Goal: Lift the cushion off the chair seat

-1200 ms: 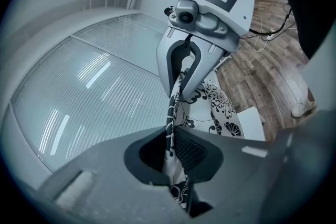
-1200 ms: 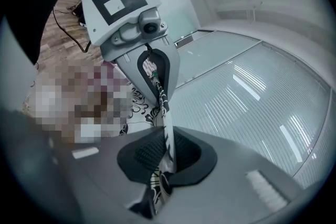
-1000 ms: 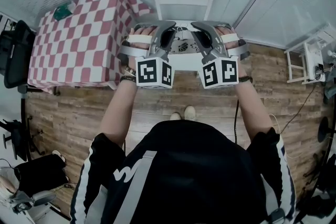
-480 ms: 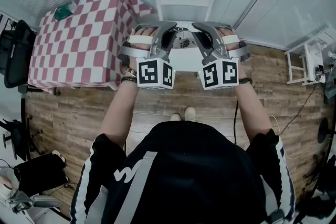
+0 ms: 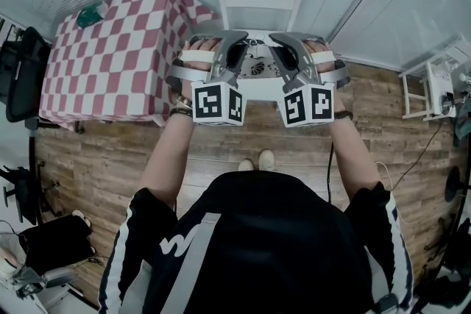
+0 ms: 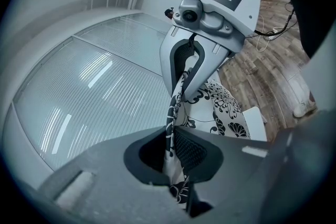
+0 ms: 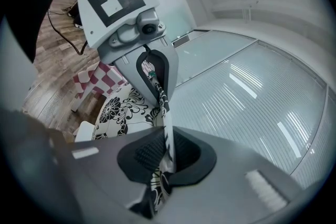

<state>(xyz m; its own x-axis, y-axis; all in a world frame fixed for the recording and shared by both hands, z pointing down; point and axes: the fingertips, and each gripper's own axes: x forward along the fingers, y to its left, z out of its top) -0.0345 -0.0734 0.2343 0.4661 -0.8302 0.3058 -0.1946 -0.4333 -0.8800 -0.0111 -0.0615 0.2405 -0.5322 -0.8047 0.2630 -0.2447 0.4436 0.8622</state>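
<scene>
cushion (image 6: 220,110) edges: left tongs (image 6: 172,150), right tongs (image 7: 167,157)

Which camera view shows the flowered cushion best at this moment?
The left gripper view: the cushion shows its flowered face, with its edge pinched in the left tool. The right gripper view shows it similarly, pinched in the right tool. The head view shows only a strip between the tools.

**Both grippers: paired, clamped**

Your left gripper (image 5: 234,48) and right gripper (image 5: 284,49) sit side by side ahead of your chest, marker cubes toward you, tips angled inward. Each pair of jaws is pinched tight on the cushion (image 6: 220,110) fabric. Your left hand (image 5: 193,62) and right hand (image 5: 324,61) wrap the handles, with both forearms stretched forward.
</scene>
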